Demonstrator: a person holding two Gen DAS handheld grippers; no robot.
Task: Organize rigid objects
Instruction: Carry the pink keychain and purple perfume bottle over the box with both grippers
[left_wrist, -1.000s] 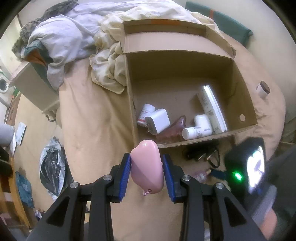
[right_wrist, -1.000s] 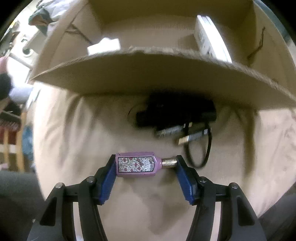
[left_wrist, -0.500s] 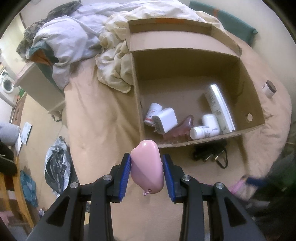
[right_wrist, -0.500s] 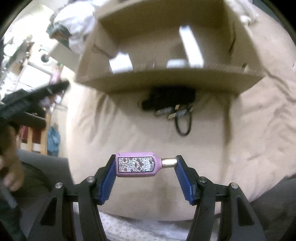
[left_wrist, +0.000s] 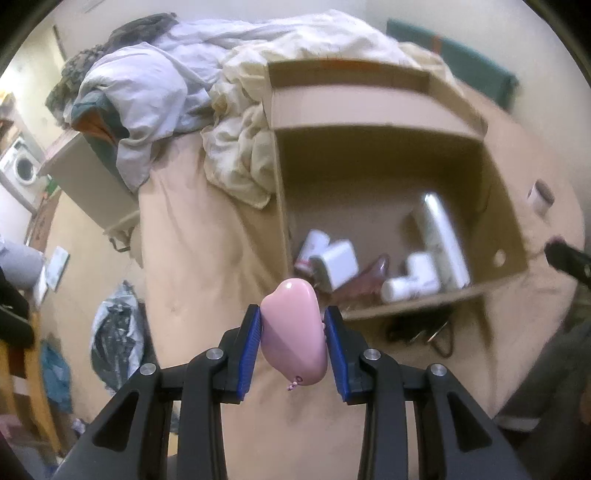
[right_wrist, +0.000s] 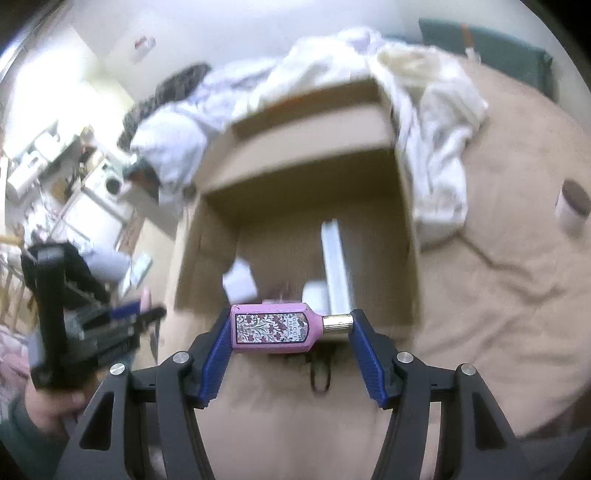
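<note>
- Right gripper (right_wrist: 291, 328) clamps pink perfume bottle (right_wrist: 273, 328) end to end, base to gold cap, above near edge of box (right_wrist: 406, 206).
- Likely glass: rigid, slick, fragile; end grip could slip, flat sides safer.
- Label reads "GUCCI FLORA".
- Left gripper (left_wrist: 293, 334) pinches smooth pink case (left_wrist: 293, 332), hard, light-looking, short of box.

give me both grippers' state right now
left gripper: shut on the pink case
right gripper: shut on the pink perfume bottle, held end to end
</note>
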